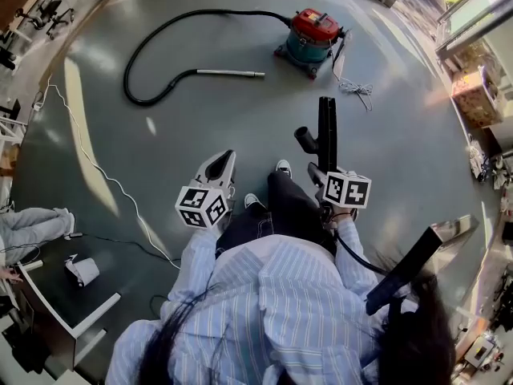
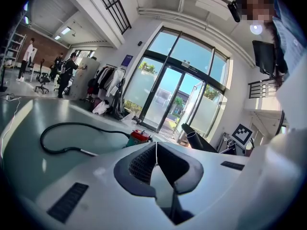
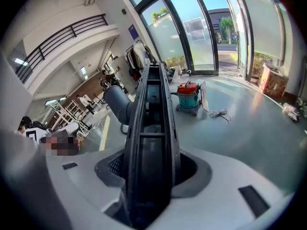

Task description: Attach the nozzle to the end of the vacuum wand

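Note:
A red and teal vacuum [image 1: 313,34] stands far ahead on the grey floor. Its black hose [image 1: 140,62] loops left and ends in a silver wand [image 1: 231,74] lying flat. My right gripper [image 1: 319,171] is shut on a long black floor nozzle [image 1: 325,131], which sticks out forward with its round neck to the left. In the right gripper view the nozzle [image 3: 152,128] fills the gap between the jaws, with the vacuum [image 3: 188,96] beyond. My left gripper [image 1: 226,159] is shut and holds nothing. Its view shows the vacuum [image 2: 139,137], hose [image 2: 72,126] and nozzle [image 2: 201,143].
A thin white cable [image 1: 104,175] snakes across the floor at left. The vacuum's power cord [image 1: 357,87] lies coiled beside it. A cardboard box [image 1: 474,95] sits at the right edge. A seated person's legs [image 1: 32,223] and a white desk [image 1: 80,311] are at lower left.

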Demonstrator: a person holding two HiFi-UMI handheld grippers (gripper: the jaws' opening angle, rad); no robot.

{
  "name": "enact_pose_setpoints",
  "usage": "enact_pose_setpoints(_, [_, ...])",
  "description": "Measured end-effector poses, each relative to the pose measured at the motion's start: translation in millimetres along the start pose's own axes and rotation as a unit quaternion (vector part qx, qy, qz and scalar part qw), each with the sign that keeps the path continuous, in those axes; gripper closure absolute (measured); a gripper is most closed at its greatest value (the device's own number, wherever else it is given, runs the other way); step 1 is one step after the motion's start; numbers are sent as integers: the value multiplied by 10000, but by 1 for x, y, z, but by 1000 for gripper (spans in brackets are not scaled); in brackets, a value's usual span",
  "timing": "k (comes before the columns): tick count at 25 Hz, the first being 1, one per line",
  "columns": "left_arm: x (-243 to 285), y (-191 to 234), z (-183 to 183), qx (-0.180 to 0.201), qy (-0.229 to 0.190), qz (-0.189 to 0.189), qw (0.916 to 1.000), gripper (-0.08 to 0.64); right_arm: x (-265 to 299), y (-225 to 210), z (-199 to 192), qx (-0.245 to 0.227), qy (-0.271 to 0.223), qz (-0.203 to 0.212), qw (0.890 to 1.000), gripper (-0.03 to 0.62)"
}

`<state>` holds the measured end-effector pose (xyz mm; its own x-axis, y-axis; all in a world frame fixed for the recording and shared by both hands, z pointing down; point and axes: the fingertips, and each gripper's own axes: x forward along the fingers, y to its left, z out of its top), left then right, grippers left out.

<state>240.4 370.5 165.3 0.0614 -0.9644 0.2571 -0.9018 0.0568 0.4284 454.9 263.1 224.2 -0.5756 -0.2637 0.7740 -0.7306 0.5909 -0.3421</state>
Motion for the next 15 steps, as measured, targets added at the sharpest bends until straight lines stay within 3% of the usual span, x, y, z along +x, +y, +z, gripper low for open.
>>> enact_pose_setpoints(7, [37,5,-5,-75,280,-25,9996,549,14,-21,13,46,275,-119,9995,385])
enact_pose_setpoints(15, [117,50,33,-108,399,188,9990,551,72,-57,99,167,361,-196,9990,385])
